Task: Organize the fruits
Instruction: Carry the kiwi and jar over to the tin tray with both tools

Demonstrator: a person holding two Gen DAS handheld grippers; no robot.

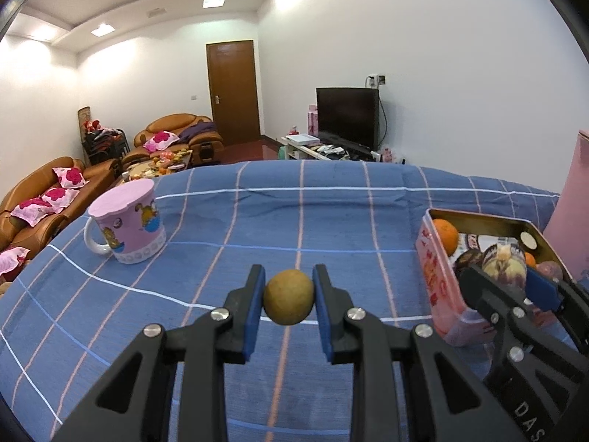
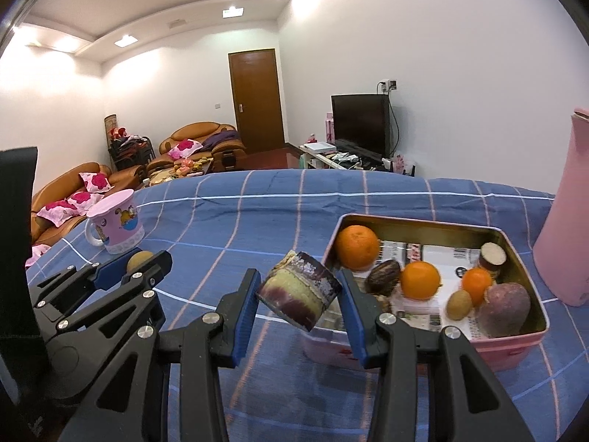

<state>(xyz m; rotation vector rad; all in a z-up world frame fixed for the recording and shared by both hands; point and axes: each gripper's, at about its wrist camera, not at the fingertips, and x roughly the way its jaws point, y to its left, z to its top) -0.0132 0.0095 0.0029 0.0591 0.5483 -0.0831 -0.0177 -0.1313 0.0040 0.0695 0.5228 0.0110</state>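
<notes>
The left gripper (image 1: 289,296) has its blue-padded fingers (image 1: 254,294) pressed against both sides of a small round yellow-green fruit (image 1: 288,297), which it holds over the table's blue checked cloth (image 1: 257,228). To the far left on the cloth stands a pink cartoon mug (image 1: 129,221) with its white handle turned left. The right gripper (image 2: 299,293) has its fingers closed on a short cut chunk of purple and pale yellow produce (image 2: 299,291), tilted, just beside the near left corner of a pink tin box (image 2: 515,346). Whether the chunk is over the rim or just outside it cannot be told. Inside the box lie a large orange (image 2: 358,246) in the far left corner, a second orange (image 2: 420,280), a smaller orange (image 2: 476,283), a dark wrinkled fruit (image 2: 383,277), a small greenish fruit (image 2: 458,305), a purple sweet potato (image 2: 507,308) at the near right, and a cut stub (image 2: 492,256) at the far right. A tall pink flask (image 2: 567,228) stands just right of the box.
</notes>
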